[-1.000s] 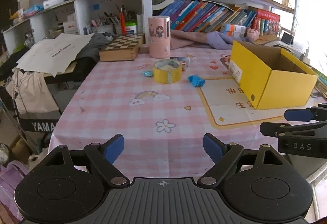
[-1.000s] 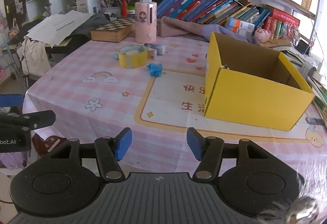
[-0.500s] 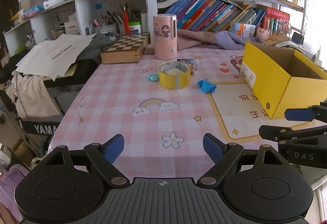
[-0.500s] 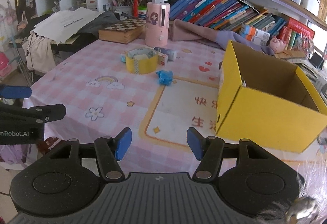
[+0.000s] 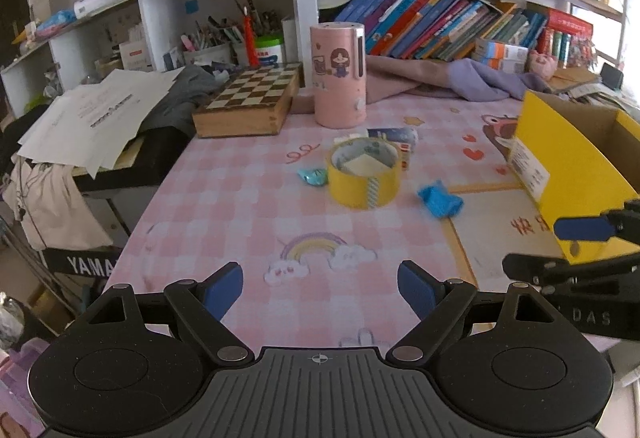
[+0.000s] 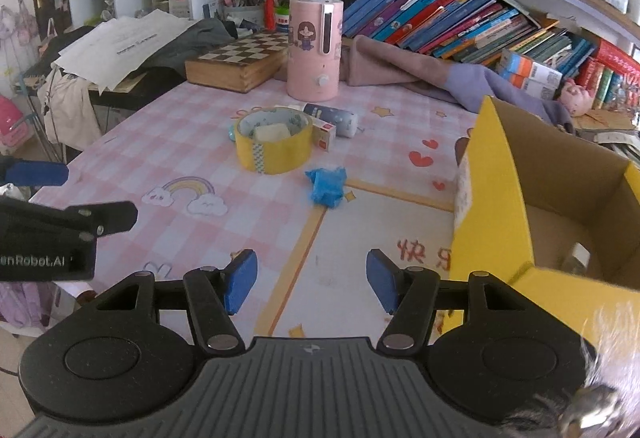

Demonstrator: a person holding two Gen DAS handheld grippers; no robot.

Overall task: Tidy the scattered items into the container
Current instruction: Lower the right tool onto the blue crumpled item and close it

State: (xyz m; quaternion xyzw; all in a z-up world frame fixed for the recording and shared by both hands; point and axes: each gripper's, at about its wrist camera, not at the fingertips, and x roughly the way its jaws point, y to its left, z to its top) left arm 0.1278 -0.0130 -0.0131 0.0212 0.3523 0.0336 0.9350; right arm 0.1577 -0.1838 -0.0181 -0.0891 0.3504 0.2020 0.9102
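Observation:
A yellow tape roll stands on the pink checked tablecloth with a pale block inside it. A crumpled blue wrapper lies to its right, a teal wrapper to its left. A small white box and a dark tube lie behind the roll. The open yellow box stands at the right. My left gripper is open and empty near the table's front edge. My right gripper is open and empty, beside the box.
A pink cylinder and a wooden chessboard box stand at the back. Purple and pink cloth lies behind the box. Shelves of books line the back. Papers sit on a side desk at left.
Both grippers have moved forward over the table toward the tape roll and blue wrapper. The yellow box has slid further right in both views. Jaws stayed open.

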